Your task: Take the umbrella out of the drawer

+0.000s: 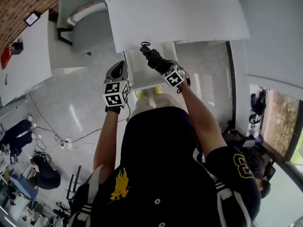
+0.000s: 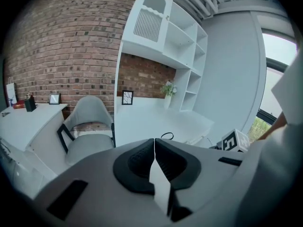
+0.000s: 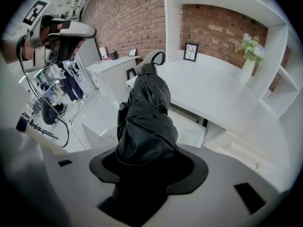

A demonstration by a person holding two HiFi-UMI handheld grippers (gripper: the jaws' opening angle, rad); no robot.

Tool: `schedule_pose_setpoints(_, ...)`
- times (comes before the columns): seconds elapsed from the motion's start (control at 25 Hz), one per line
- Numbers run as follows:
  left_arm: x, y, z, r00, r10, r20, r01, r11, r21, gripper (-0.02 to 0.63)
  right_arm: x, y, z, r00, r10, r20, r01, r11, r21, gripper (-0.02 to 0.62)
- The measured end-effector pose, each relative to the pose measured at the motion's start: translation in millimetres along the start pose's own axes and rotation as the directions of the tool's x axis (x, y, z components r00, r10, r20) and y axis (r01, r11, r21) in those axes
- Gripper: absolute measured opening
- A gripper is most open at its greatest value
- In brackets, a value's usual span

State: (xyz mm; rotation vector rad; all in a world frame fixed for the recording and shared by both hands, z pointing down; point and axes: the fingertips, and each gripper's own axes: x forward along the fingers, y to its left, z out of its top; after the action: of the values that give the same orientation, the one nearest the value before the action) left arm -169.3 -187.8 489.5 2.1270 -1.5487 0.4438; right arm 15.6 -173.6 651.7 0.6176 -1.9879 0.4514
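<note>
Right gripper [image 3: 147,161] clamps the folded black umbrella [image 3: 146,109] at 1 end, left gripper [image 2: 155,161] closed, empty; slick fabric could slip free.

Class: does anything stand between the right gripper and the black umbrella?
Nothing visible does. The right gripper is shut on the umbrella, whose folded black fabric sticks out past its jaws.
</note>
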Motion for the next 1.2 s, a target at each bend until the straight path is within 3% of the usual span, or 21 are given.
schedule_pose_setpoints(0.4,-6.4,-3.1,42.1,0.998,0.014,0.069,-0.016,0.999,0.033,0.020,-45.4,-1.7,31.7,0.991,-0.053,0.126,0.055,0.998,-0.011,0.255)
schedule_pose_setpoints(0.68,-21.3,13.4,78.7,0.983,0.070,0.168,-0.080,0.995,0.056,0.020,-74.8,-14.6,62.3,0.966,-0.093,0.241,0.076,0.994,0.081,0.255)
schedule_pose_setpoints(1.2,-44.6,3.6,109.9,0.968,0.061,0.243,-0.080,0.995,0.066,0.020,-121.5,-16.6,89.9,0.926,-0.125,0.356,0.098,0.991,0.094,0.255)
